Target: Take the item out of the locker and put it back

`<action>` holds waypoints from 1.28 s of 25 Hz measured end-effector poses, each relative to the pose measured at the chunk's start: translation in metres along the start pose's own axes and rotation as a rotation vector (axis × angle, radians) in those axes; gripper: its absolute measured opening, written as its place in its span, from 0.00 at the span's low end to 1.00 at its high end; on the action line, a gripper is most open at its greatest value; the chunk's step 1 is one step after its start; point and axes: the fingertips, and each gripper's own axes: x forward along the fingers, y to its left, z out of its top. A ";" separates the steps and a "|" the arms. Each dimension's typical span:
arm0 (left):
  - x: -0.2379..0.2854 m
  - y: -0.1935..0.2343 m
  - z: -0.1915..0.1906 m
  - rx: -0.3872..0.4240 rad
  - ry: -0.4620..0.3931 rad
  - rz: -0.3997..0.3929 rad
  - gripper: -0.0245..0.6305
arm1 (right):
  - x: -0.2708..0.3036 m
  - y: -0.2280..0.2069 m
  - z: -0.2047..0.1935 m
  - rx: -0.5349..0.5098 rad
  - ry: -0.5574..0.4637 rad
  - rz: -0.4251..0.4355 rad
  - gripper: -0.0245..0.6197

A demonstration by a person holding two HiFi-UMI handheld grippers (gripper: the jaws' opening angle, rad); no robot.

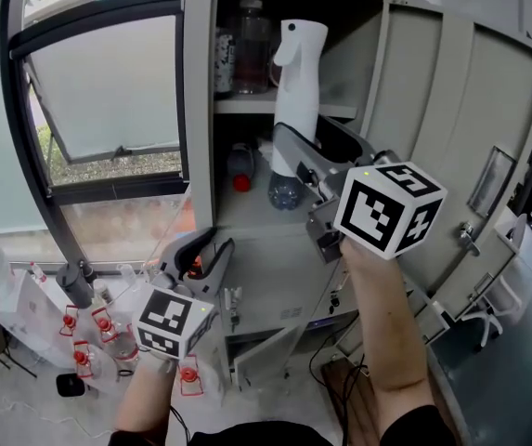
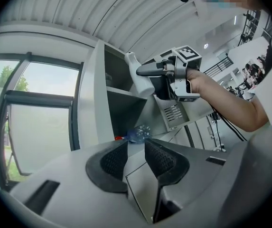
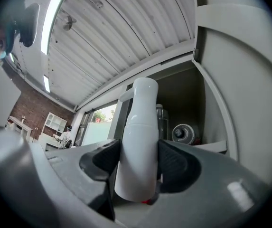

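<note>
Fingers (image 2: 114, 160) of the left gripper (image 2: 136, 145) are parted, and nothing is held between them. This gripper is kept low, near the left front edge of the locker (image 1: 201, 110).

Higher and further in, the fingers (image 3: 176, 163) of the right gripper (image 3: 139, 156) are clamped on the lower body of a white spray bottle (image 3: 138, 127), one pad pressed to each side. The bottle is held upright, with its long axis running up and down and its base showing just below the pads. The spray head is at the top, and in the head view the nozzle is pointed left, toward the locker's left wall. The bottle is held at the open front of the locker, so that the front edge of the shelf (image 1: 247, 105) is crossed by its body and its head stands before the upper compartment.

Behind it, on the floor of the lower compartment, a small bottle (image 1: 240, 167) with a red cap and a crumpled bottle (image 1: 284, 191) are seen lying. A clear bottle (image 1: 252, 45) is stood on the shelf above, toward its left rear corner. The door (image 1: 470, 100) is swung open to the right, and a window (image 1: 108, 91) is seen to the left of the locker.
</note>
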 end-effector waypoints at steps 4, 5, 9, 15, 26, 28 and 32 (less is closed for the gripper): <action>0.001 0.005 0.006 0.012 0.006 0.003 0.23 | 0.013 -0.011 0.014 -0.006 0.007 -0.016 0.41; 0.000 0.007 0.007 0.016 0.002 0.005 0.23 | 0.016 -0.013 0.018 -0.009 0.008 -0.020 0.41; -0.004 0.012 0.012 0.015 -0.006 0.014 0.23 | 0.025 -0.019 0.033 -0.012 0.009 -0.027 0.41; -0.003 0.014 0.010 0.012 -0.003 0.012 0.23 | 0.039 -0.028 0.046 -0.019 0.043 -0.035 0.41; 0.006 0.011 0.007 0.002 -0.006 -0.012 0.23 | 0.063 -0.047 0.038 0.007 0.146 -0.051 0.41; 0.007 0.012 0.005 -0.003 -0.003 -0.011 0.23 | 0.066 -0.053 0.038 0.012 0.147 -0.063 0.41; 0.009 0.011 0.002 -0.003 0.002 -0.012 0.23 | 0.068 -0.064 0.041 0.030 0.127 -0.082 0.41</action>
